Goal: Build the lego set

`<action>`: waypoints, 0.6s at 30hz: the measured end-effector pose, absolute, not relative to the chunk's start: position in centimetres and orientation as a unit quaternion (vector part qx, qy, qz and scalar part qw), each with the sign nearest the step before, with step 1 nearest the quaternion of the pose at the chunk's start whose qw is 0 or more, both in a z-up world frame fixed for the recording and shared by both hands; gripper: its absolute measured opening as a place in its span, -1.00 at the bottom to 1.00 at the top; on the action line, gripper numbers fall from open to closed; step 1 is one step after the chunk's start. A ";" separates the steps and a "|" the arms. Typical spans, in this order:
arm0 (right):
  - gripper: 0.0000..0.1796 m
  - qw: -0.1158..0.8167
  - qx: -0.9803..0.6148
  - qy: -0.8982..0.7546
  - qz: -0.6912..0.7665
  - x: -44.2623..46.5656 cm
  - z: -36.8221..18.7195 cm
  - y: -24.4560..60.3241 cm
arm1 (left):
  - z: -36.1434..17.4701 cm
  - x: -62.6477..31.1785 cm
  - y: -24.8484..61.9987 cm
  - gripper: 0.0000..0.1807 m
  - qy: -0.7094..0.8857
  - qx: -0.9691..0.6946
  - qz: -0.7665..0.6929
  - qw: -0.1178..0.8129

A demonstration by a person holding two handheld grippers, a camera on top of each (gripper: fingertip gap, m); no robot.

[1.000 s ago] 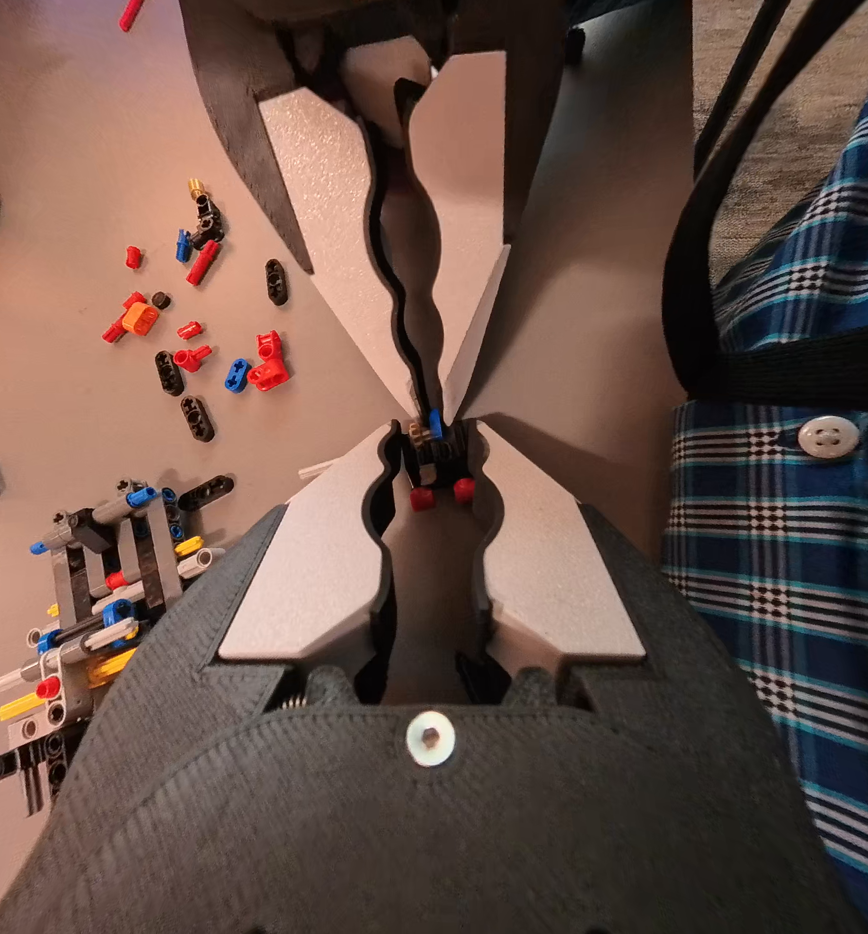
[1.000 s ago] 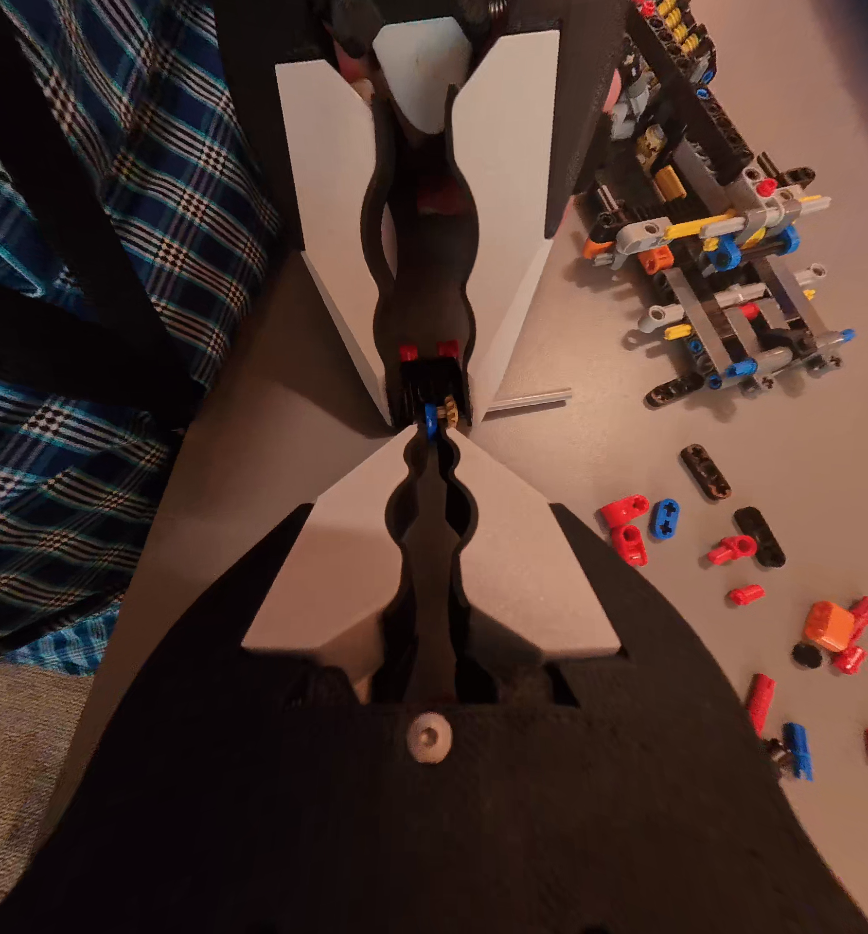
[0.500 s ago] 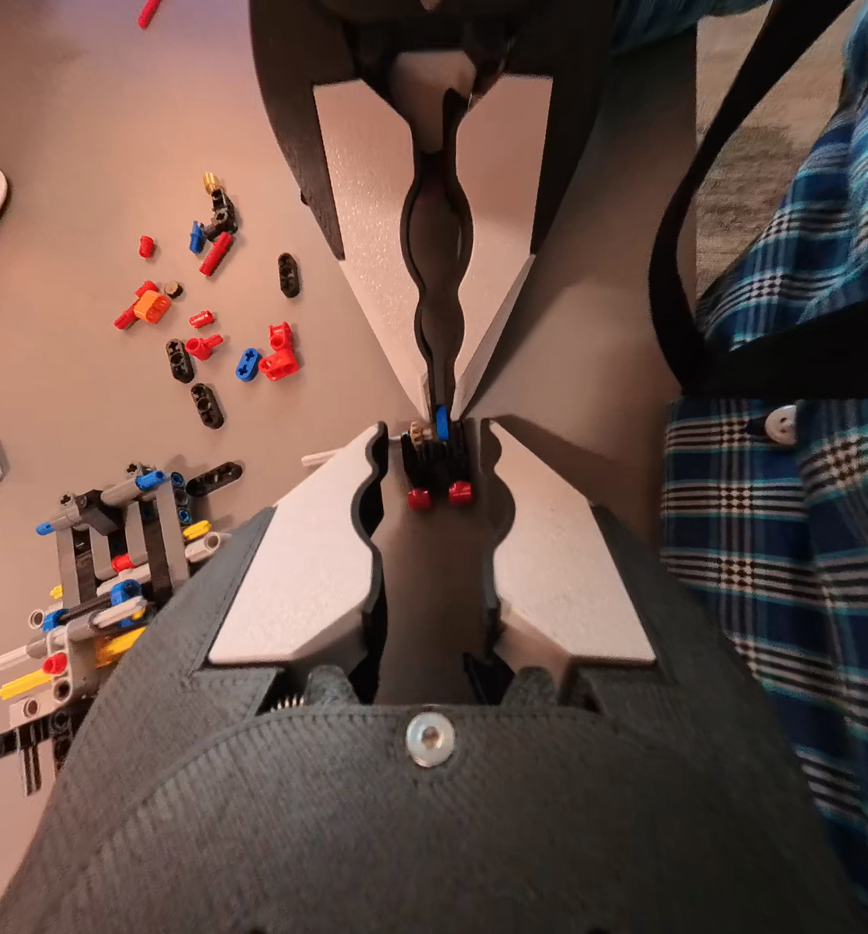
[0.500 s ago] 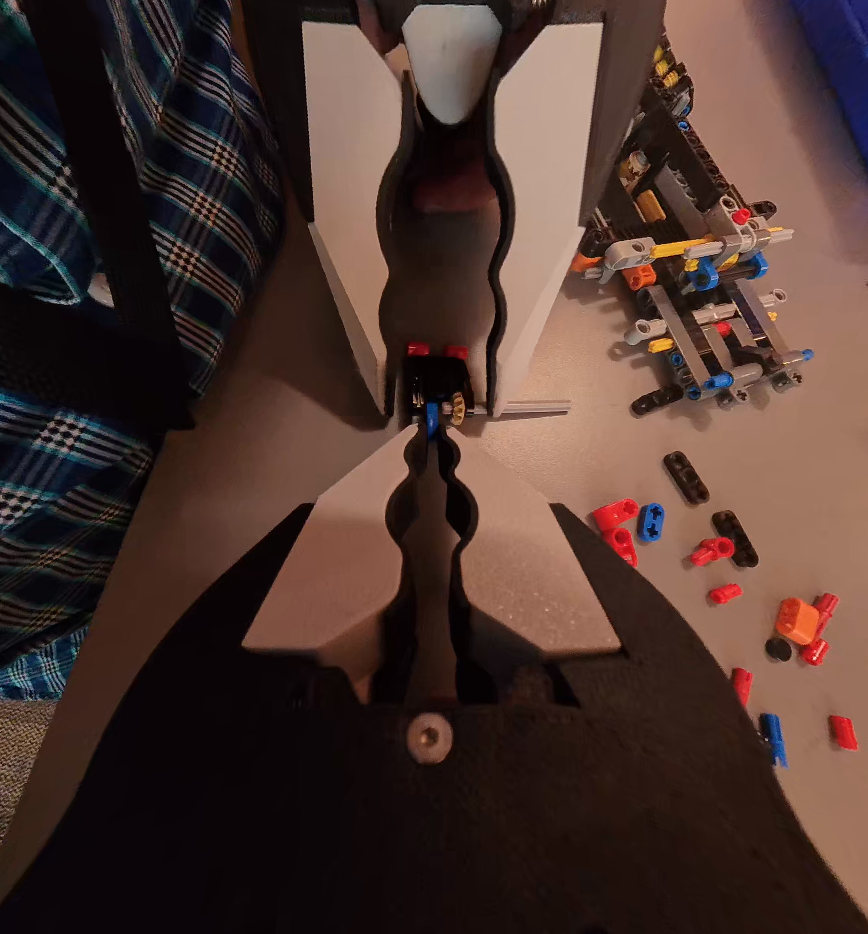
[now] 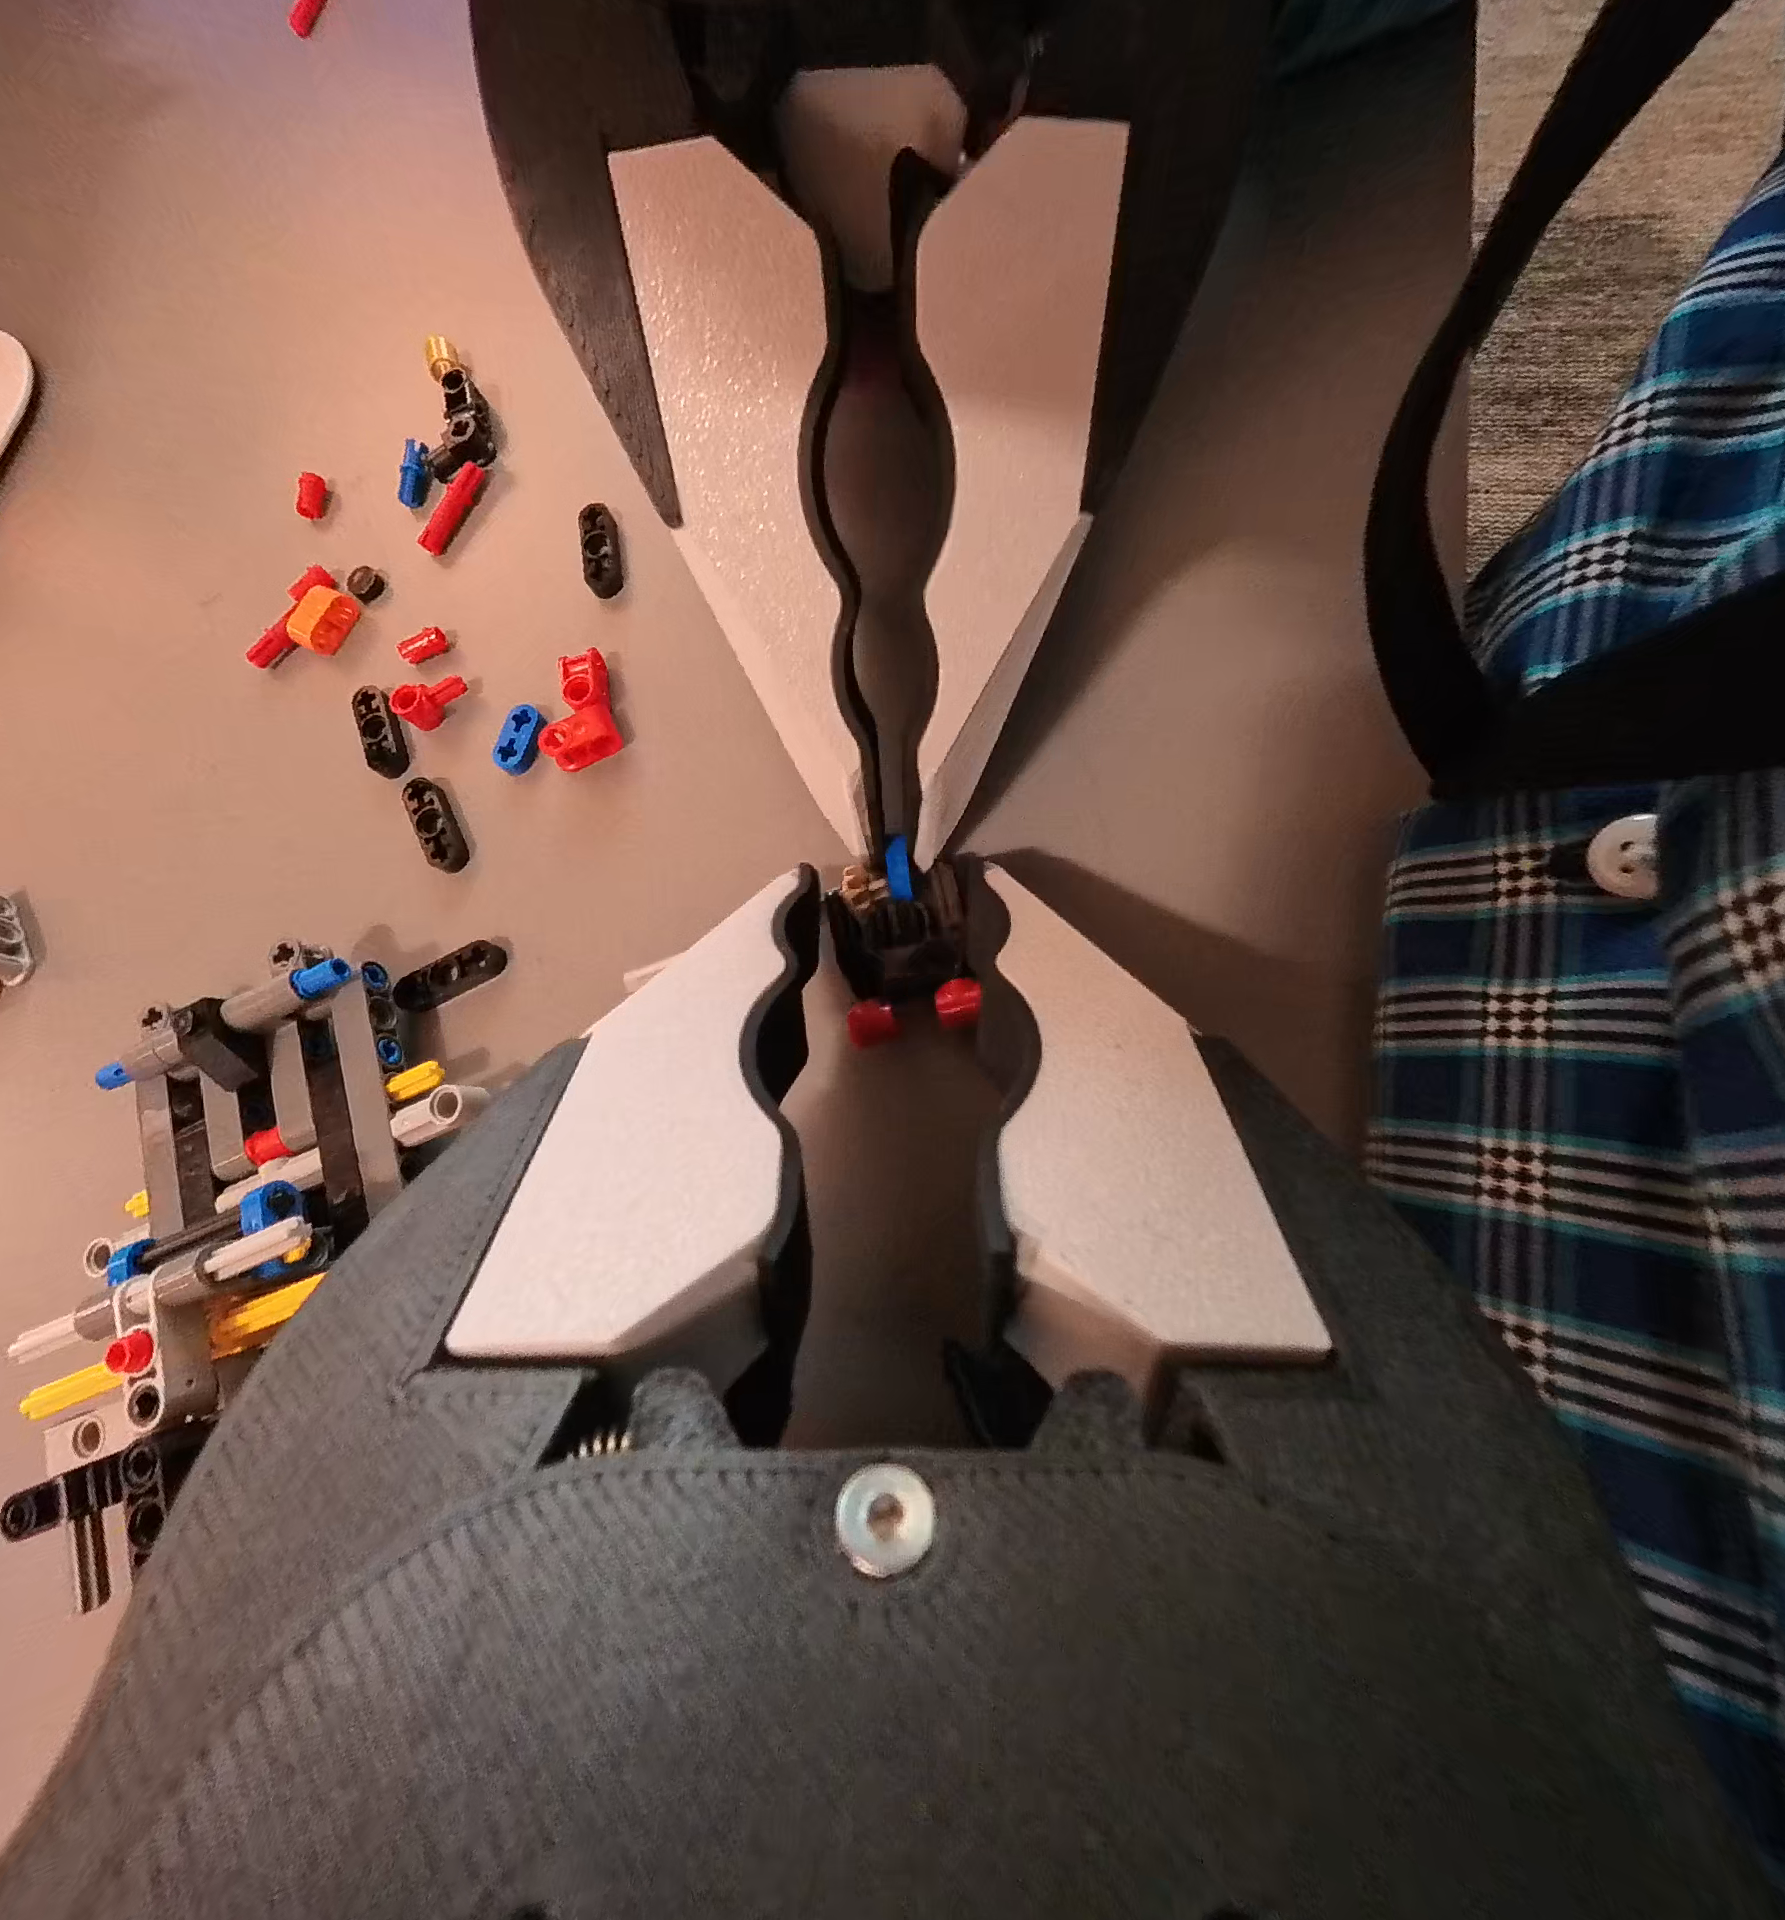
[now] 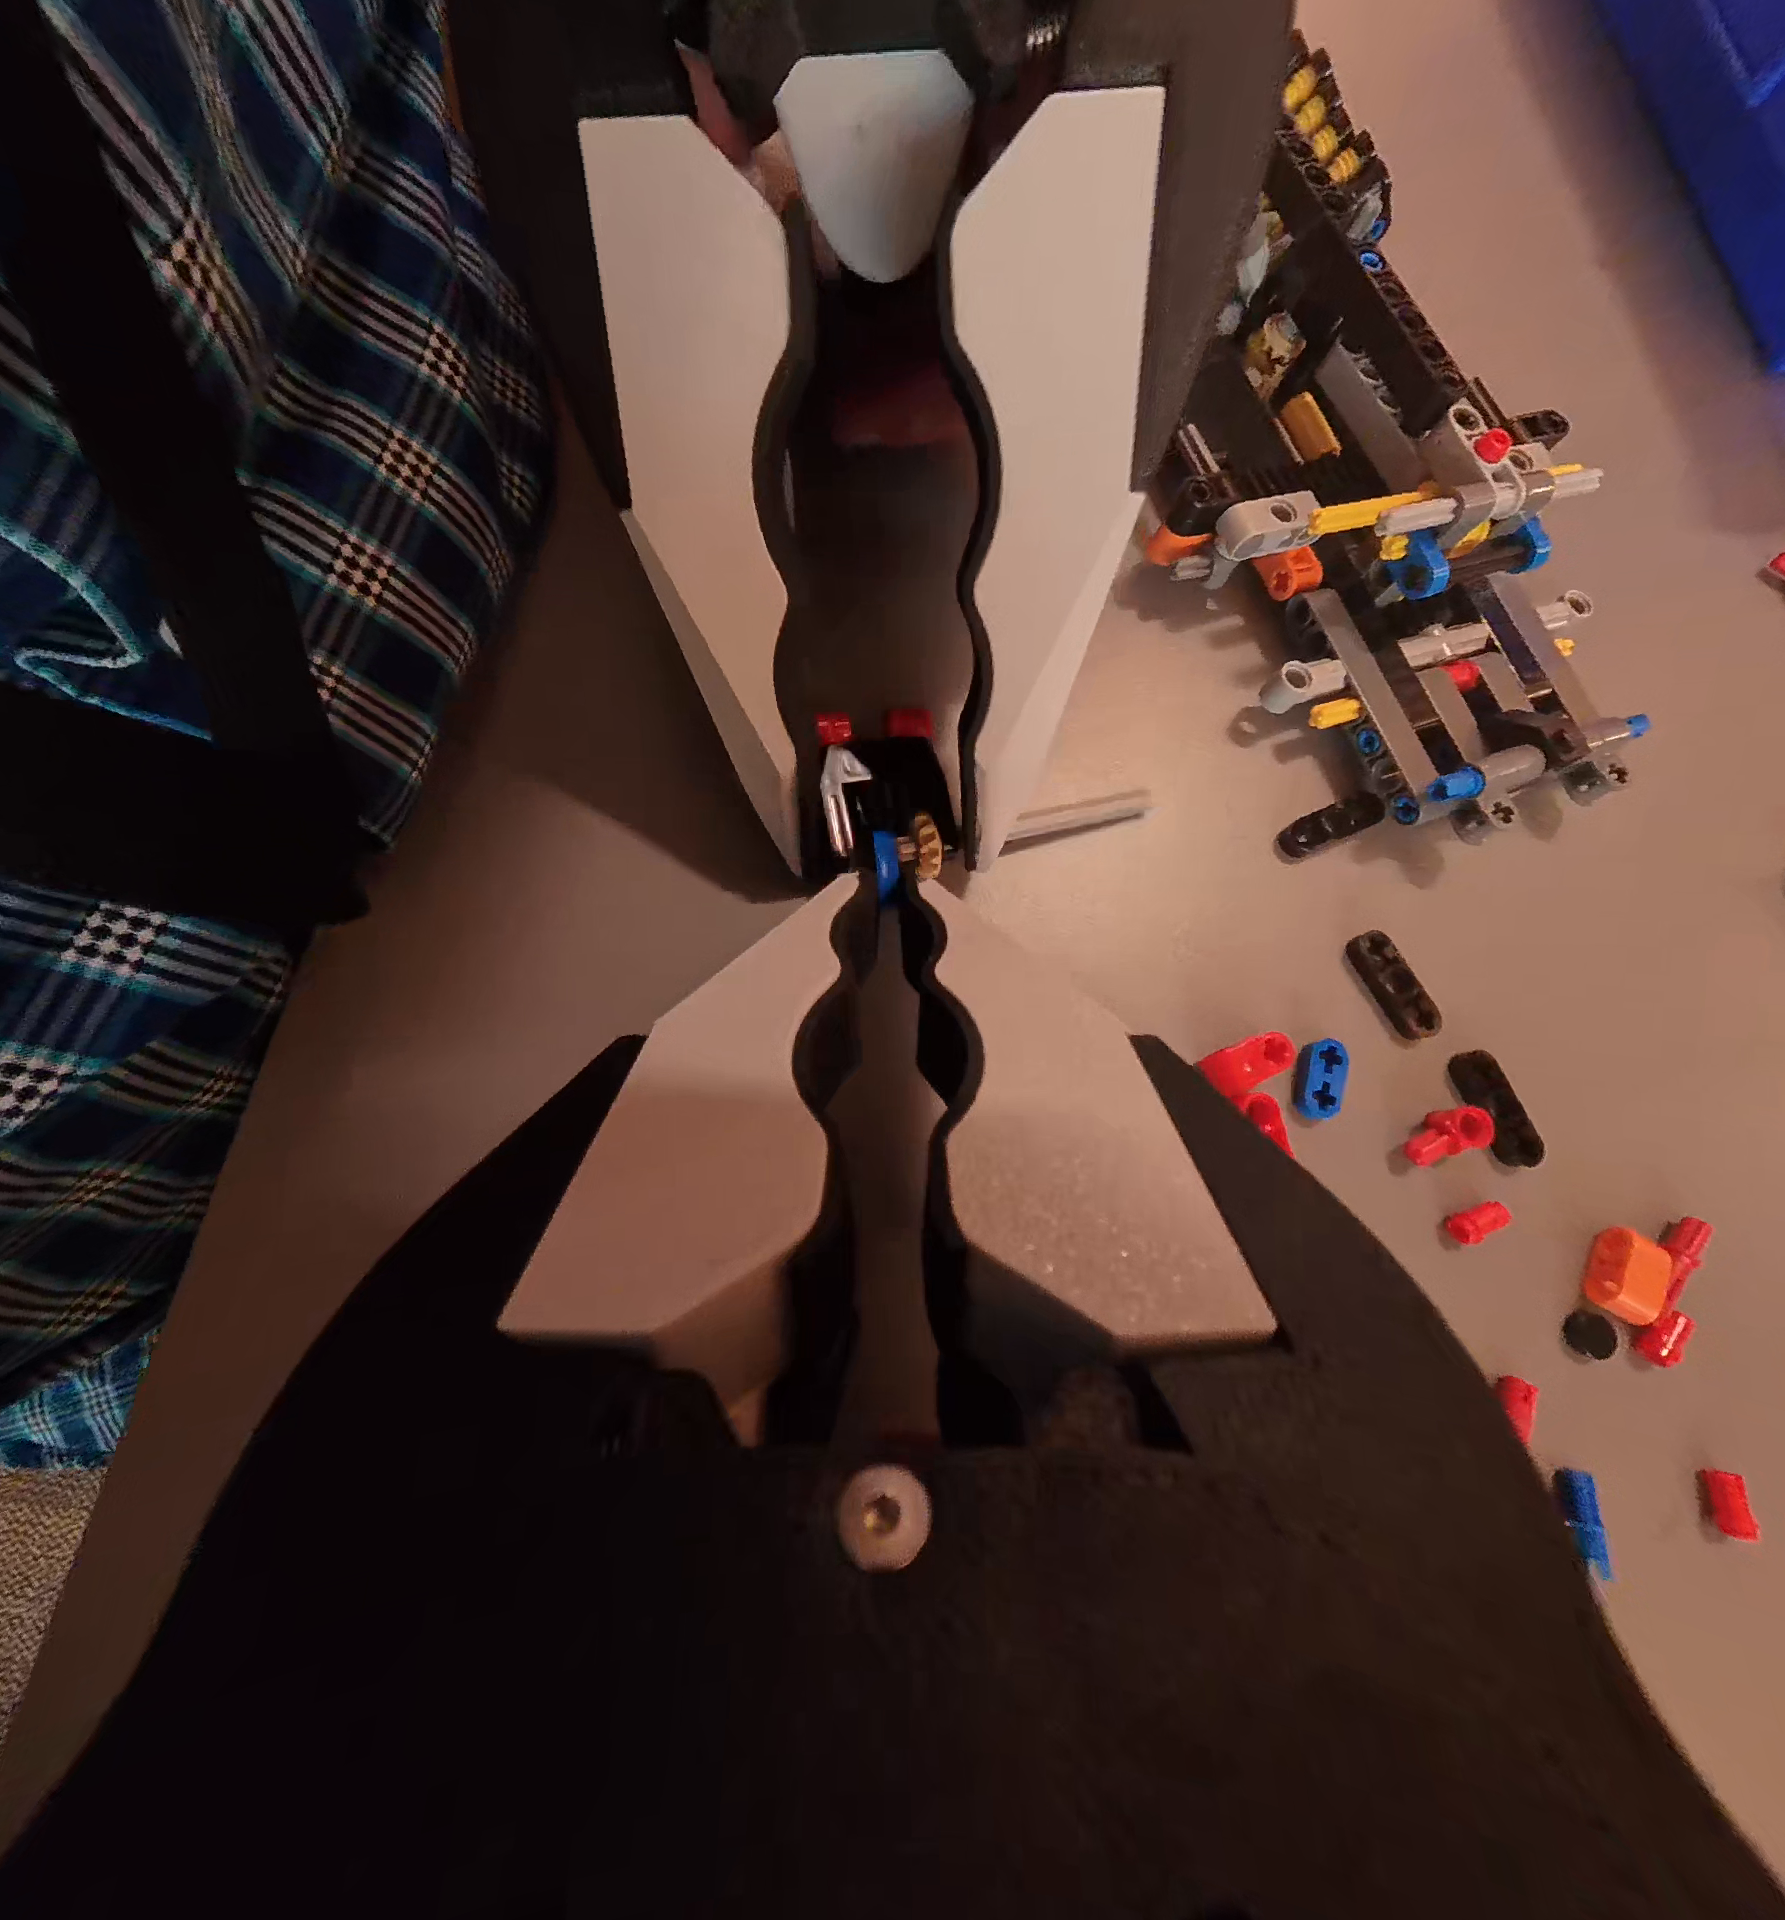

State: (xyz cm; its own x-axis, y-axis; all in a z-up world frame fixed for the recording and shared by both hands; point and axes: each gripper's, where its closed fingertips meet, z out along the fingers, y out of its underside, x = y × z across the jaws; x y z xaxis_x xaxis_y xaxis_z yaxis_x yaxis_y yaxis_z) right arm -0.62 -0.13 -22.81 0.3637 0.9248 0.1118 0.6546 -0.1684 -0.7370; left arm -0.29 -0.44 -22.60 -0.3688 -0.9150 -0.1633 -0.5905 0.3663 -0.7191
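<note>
My left gripper (image 5: 893,883) is shut on a small black assembly (image 5: 903,940) with two red pins at its near end, held above the table. My right gripper (image 6: 883,896) faces it tip to tip and is shut on a small blue piece (image 6: 883,862) pressed against the assembly's end, beside a tan gear (image 6: 927,836). In the right wrist view the assembly (image 6: 893,779) sits between the left gripper's fingers (image 6: 1033,520). In the left wrist view the blue piece (image 5: 898,868) shows at the right gripper's tips (image 5: 893,826).
The large part-built model (image 5: 244,1143) (image 6: 1407,582) lies on the table beside the grippers. Several loose red, blue, black and orange parts (image 5: 431,696) (image 6: 1439,1132) are scattered nearby. A grey axle (image 6: 1075,810), a blue bin (image 6: 1750,156) and a person's plaid shirt (image 5: 1646,1039) border the work.
The left jaws widened around the assembly half a second ago and now stand narrower on it again. The right gripper has stayed shut on the blue piece at the assembly.
</note>
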 end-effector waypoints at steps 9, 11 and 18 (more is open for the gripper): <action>-0.99 0.345 -0.754 -0.516 0.213 -0.5 -22.8 0.1 | -22.6 -0.3 -0.4 -0.72 0.776 -0.484 -0.281 0.289; -0.98 0.340 -0.760 -0.508 0.219 -0.4 -22.8 0.3 | -22.6 -0.3 -0.3 -0.72 0.775 -0.487 -0.281 0.289; -0.97 0.325 -0.768 -0.499 0.235 -0.6 -22.9 0.4 | -22.6 -0.3 -0.2 -0.72 0.774 -0.488 -0.280 0.290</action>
State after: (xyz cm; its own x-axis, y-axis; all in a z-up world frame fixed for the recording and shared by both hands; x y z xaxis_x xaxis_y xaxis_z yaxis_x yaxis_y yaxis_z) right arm -0.56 0.42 -22.89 0.3911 0.9197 -0.0360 0.6145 -0.2900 -0.7337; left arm -0.26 -0.25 -22.65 -0.3555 -0.9179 -0.1760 -0.5932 0.3671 -0.7165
